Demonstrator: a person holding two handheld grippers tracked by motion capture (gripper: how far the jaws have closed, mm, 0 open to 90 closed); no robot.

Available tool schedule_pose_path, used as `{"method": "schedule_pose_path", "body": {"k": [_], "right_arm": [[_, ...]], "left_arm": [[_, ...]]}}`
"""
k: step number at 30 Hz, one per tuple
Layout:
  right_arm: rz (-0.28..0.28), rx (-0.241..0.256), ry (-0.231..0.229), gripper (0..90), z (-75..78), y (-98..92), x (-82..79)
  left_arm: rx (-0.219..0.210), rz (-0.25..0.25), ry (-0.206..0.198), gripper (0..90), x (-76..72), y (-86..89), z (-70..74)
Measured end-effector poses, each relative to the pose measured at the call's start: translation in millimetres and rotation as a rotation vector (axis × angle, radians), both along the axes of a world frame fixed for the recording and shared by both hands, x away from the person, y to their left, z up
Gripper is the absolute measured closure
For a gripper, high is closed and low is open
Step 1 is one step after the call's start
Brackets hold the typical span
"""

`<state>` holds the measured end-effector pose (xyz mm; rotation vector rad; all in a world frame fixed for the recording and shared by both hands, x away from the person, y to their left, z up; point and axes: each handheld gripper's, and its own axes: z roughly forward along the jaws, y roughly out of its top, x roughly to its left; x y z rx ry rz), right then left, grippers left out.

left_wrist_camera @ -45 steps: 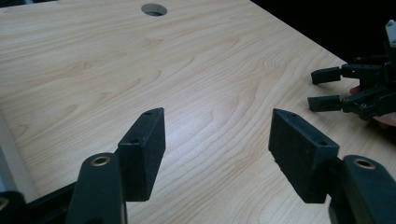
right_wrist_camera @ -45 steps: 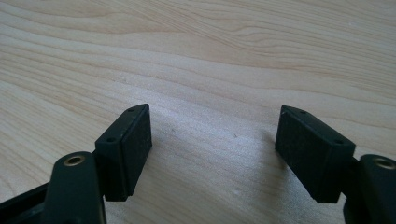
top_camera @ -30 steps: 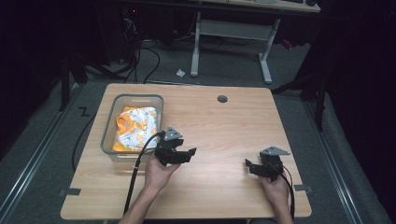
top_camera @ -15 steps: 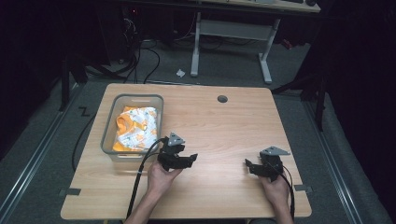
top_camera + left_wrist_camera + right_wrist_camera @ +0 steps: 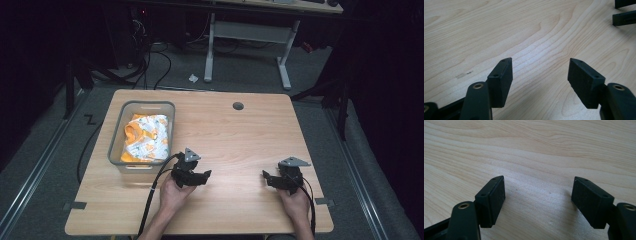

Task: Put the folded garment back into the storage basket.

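My left gripper (image 5: 204, 174) rests low over the wooden table (image 5: 235, 135), just right of the bin's near corner, pointing right. In the left gripper view it (image 5: 540, 67) stands open over bare wood, and the tips of the other gripper (image 5: 624, 17) show at the top right. My right gripper (image 5: 266, 178) sits near the table's front right and points left. It (image 5: 537, 185) is open too, with nothing between its fingers. A clear plastic bin (image 5: 118, 139) at the left holds an orange and white crumpled cloth (image 5: 145, 138).
A small round grommet hole (image 5: 238, 106) lies near the table's far edge. Beyond the table stand a white desk frame (image 5: 250, 35) and floor cables (image 5: 150, 60). A cable (image 5: 150, 205) trails from the left gripper over the front edge.
My left gripper has slid right and toward the front edge, away from the bin. The right gripper has stayed put.
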<state>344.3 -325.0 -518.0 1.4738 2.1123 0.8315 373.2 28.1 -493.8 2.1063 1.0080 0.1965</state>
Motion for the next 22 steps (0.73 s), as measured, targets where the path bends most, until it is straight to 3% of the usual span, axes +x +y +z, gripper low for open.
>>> {"method": "schedule_pose_path", "body": {"k": [6,10,12,16,17,22], "right_arm": [[0.000,0.000,0.000,27.4,0.0,0.0,0.0],[0.000,0.000,0.000,27.4,0.0,0.0,0.0],[0.000,-0.001,0.000,27.4,0.0,0.0,-0.1],[0.000,-0.001,-0.001,27.4,-0.1,0.0,-0.1],[-0.001,-0.001,0.000,27.3,0.0,0.0,-0.1],[-0.001,-0.001,-0.001,27.4,-0.1,0.0,-0.1]], "left_arm": [[0.046,0.015,0.007,37.1,0.8,-2.0,-12.7],[0.109,0.012,-0.022,37.0,-1.5,-3.8,-20.7],[0.128,0.012,-0.059,36.4,-4.3,-4.4,-24.5],[0.111,0.022,-0.080,34.8,-7.1,-3.4,-27.2],[0.089,0.030,-0.104,33.8,-9.9,-2.7,-30.6],[0.088,0.033,-0.102,31.7,-11.2,-2.6,-30.6]]}}
